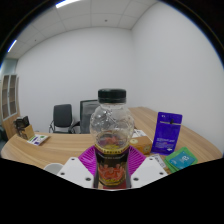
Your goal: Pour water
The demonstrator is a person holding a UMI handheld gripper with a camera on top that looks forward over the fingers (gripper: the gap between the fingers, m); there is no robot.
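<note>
A clear plastic bottle (pixel 111 128) with a dark green cap (pixel 111 96) and a yellow-red label stands upright between my fingers, lifted above the wooden table (pixel 60 143). My gripper (pixel 111 168) is shut on the bottle's lower labelled part, with the magenta pads (pixel 89 158) pressed against both sides. Whatever liquid the bottle holds is hard to make out through its clear upper part. No cup shows ahead of the bottle.
A purple box (pixel 167 131) stands on the table to the right, with a teal packet (pixel 182 157) in front of it. Small packets (pixel 24 128) lie at the table's left end. Two office chairs (pixel 66 117) stand beyond the table by the white wall.
</note>
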